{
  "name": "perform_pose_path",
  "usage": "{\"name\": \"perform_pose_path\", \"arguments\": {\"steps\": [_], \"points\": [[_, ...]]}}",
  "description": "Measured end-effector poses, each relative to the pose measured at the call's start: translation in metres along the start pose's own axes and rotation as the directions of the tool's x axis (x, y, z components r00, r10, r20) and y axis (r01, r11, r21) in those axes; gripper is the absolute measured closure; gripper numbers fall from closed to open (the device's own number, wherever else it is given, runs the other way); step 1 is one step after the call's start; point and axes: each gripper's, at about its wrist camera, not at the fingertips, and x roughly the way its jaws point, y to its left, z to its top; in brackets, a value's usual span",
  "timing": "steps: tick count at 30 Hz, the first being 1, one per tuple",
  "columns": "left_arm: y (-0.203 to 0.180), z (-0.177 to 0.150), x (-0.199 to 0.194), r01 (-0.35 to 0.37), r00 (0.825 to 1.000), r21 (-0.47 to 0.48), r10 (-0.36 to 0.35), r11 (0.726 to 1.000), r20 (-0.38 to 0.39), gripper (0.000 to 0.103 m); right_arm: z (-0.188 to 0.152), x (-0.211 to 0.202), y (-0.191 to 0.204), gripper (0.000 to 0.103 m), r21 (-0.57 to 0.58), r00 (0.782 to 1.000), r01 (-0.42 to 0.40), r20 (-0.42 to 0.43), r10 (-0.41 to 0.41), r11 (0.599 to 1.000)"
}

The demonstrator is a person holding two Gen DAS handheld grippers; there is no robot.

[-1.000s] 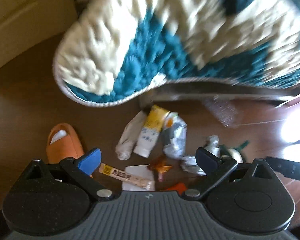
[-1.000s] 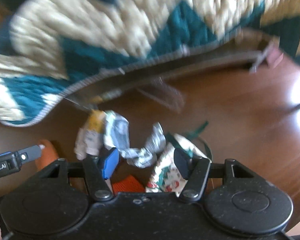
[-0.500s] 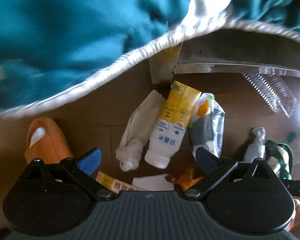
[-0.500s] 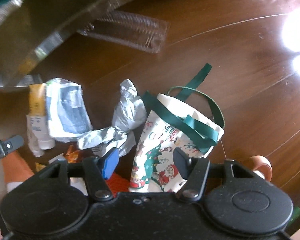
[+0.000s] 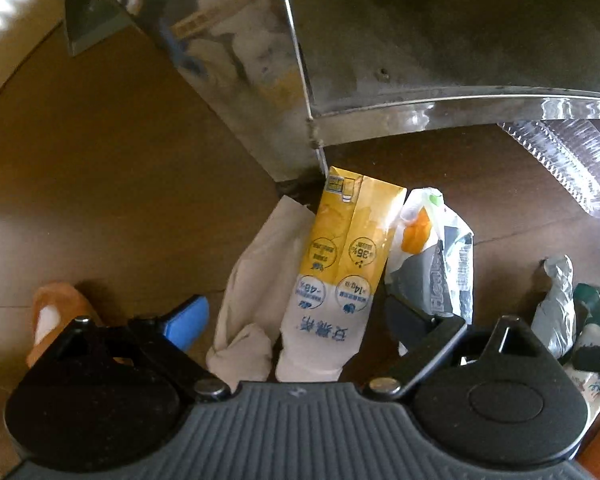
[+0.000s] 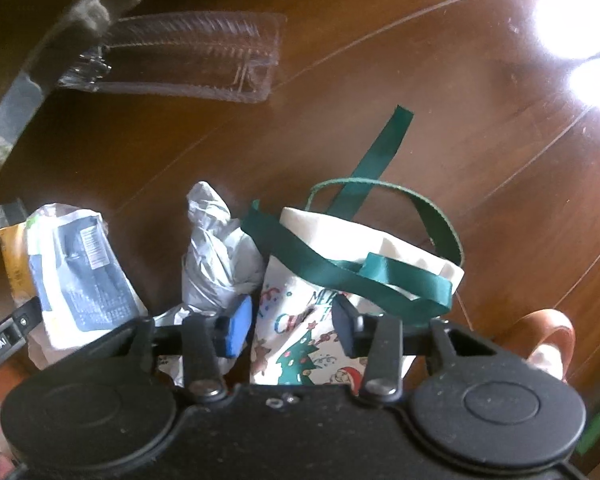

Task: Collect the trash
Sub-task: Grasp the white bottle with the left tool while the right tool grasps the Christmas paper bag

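Left gripper [image 5: 296,318], jaws spread wide, hovers over a yellow-and-white carton [image 5: 336,276] lying on the wooden floor [image 5: 100,200] between a white tissue [image 5: 252,292] and a plastic wrapper [image 5: 440,264]. Right gripper [image 6: 294,330], jaws apart and empty, sits above a Christmas tote bag [image 6: 340,292] with green straps, beside a crumpled grey wrapper [image 6: 220,256]. A clear plastic tray [image 6: 188,56] lies farther off.
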Motion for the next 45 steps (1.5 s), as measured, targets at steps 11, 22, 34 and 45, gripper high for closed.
{"name": "perform_pose_path", "arguments": {"steps": [11,22,34,45], "points": [[-0.012,0.002,0.012,0.041,0.997,0.049,-0.038,0.998,-0.063,0.053,-0.001,0.000,0.003,0.098,-0.020,0.999,0.047,-0.008,-0.047,0.999],[-0.017,-0.005,-0.048,0.040,0.997,-0.005,-0.040,0.999,-0.061,0.055,-0.030,-0.068,-0.002,0.102,-0.032,0.993,0.100,0.073,-0.097,0.994],[0.022,-0.037,-0.148,0.060,0.997,-0.079,-0.063,0.995,-0.039,0.056,-0.071,-0.185,-0.014,0.102,-0.120,0.978,-0.042,0.199,0.065,0.992],[0.043,-0.096,-0.287,0.187,0.972,-0.115,-0.167,0.976,0.165,0.056,-0.126,-0.322,-0.019,0.102,-0.331,0.875,-0.149,0.395,0.280,0.932]]}}
